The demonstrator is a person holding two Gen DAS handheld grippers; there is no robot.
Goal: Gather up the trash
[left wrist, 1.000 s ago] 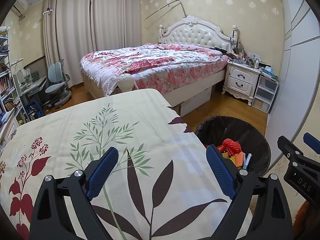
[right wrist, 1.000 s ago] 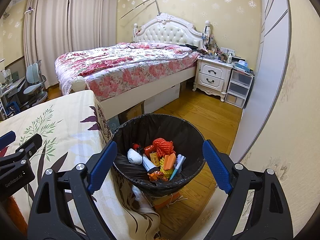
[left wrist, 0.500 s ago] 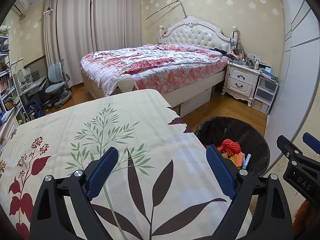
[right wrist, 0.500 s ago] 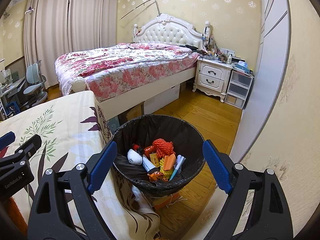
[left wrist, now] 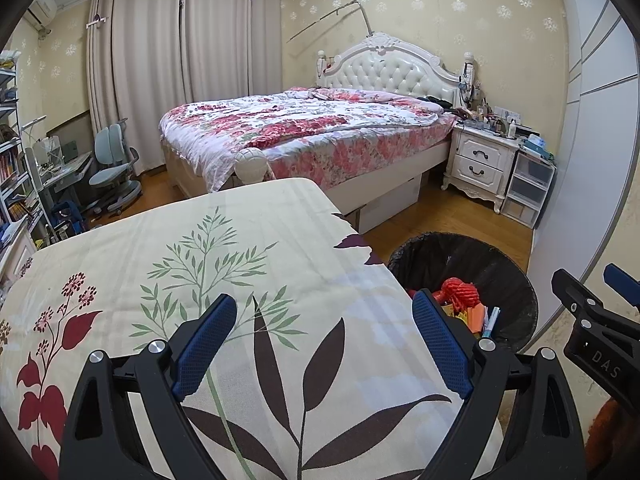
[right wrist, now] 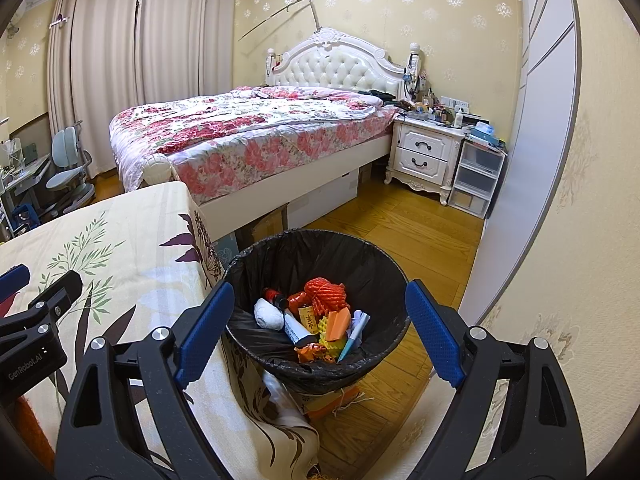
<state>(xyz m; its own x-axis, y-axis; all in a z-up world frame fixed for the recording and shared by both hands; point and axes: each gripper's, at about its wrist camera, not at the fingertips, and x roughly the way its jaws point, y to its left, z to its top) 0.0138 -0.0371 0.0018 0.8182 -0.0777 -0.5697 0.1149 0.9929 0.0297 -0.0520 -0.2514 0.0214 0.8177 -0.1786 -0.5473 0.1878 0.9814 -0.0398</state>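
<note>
From your left wrist camera, your left gripper (left wrist: pixel 324 340) hangs over the table (left wrist: pixel 280 240), which is covered by a cream cloth printed with green sprigs, red flowers and dark leaves; its blue-padded jaws stand wide apart and nothing is between them but bare cloth. Past the table's right edge you see the trash bin (left wrist: pixel 516 272), lined with a black bag, standing on the wooden floor, with an orange net ball (left wrist: pixel 460 292) and other scraps showing above the right finger. At the far right edge the black frame of your right gripper (left wrist: pixel 596 320) pokes into view. Behind all this stands the bed (left wrist: pixel 304 128) with its floral quilt, and a white nightstand (left wrist: pixel 480 160) beside it. From your right wrist camera, your right gripper (right wrist: pixel 320 328) sits above the trash bin (right wrist: pixel 280 264), jaws spread wide and holding nothing, the pads flanking the bin's rim without touching it. The collected trash lies in the bottom of the bag: the orange net ball (right wrist: pixel 326 294), a white crumpled wad (right wrist: pixel 268 314), a dark-capped bottle (right wrist: pixel 276 298), a tube (right wrist: pixel 298 330), an orange paper piece (right wrist: pixel 338 322) and a pen (right wrist: pixel 354 338). The bin stands just beside the table's corner (right wrist: pixel 192 240), and your left gripper (right wrist: pixel 32 308) shows at the left edge over the cloth.
</note>
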